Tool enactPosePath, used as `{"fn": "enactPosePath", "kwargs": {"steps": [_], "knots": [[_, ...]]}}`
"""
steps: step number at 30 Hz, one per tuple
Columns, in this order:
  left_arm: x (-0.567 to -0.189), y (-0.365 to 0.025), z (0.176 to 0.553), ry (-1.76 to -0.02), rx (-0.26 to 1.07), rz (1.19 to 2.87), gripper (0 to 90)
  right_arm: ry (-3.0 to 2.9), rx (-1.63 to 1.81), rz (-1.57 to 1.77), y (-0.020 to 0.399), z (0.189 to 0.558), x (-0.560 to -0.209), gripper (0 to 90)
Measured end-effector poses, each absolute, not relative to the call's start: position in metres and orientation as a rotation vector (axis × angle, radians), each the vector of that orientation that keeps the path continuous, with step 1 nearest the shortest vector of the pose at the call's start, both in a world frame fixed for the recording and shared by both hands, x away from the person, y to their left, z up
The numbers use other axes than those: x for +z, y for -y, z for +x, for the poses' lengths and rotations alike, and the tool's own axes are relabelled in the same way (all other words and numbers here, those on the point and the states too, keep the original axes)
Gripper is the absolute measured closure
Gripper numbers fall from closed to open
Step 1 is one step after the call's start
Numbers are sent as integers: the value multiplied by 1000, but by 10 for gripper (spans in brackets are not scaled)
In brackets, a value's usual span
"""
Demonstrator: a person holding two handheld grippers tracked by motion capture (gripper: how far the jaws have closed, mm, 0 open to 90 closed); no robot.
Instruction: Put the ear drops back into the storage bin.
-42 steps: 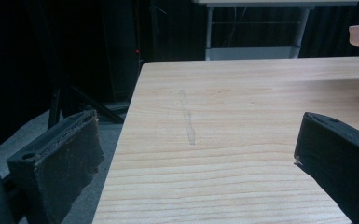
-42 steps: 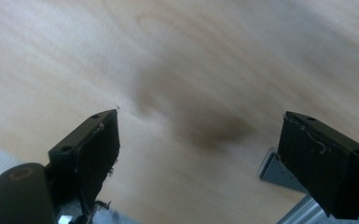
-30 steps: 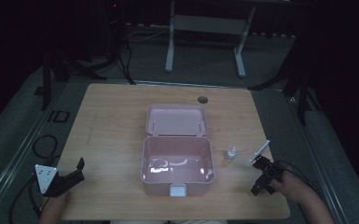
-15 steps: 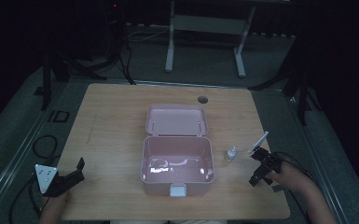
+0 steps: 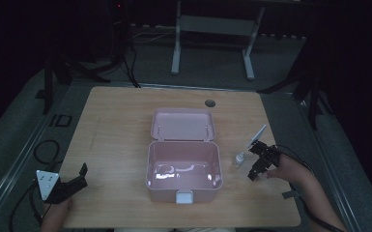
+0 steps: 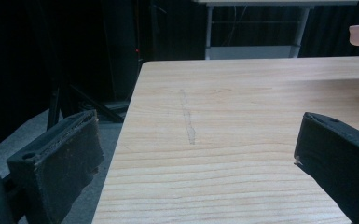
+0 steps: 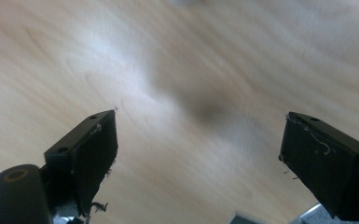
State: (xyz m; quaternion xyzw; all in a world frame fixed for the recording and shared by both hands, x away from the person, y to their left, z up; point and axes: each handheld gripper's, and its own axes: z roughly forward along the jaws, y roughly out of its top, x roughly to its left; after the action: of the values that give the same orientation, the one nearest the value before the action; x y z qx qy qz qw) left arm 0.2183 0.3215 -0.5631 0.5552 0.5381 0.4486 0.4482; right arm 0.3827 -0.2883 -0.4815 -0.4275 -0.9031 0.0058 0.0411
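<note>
Both tongs are released: left tong [image 5: 79, 176] idle, right tong [image 5: 260, 162] pointing down. The bottle [image 5: 240, 158] stands just beside it; lower straight, then close around it gently.

A big light brown wooden table [image 5: 121, 125] with round corners stands on a grey floor [image 5: 19, 130]. Near the far edge of the table top is a small dark round hole [image 5: 209, 103]. In the left gripper view a thin grey mark [image 6: 187, 122] runs along the wood; it may be a scratch. Behind the table stands a white metal frame with two legs [image 5: 176, 43]. A black cable loop [image 5: 41, 150] lies on the floor at the left. Far back, a tiny red light [image 5: 120, 6] glows in the dark.
</note>
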Motion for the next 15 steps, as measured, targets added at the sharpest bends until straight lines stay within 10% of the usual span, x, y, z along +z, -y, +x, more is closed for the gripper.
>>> {"fn": "enactPosePath", "kwargs": {"steps": [15], "knots": [[-563,-322,218,-1329,1108,1376,10,2773,-18,-1278,251,415,-486,191]]}}
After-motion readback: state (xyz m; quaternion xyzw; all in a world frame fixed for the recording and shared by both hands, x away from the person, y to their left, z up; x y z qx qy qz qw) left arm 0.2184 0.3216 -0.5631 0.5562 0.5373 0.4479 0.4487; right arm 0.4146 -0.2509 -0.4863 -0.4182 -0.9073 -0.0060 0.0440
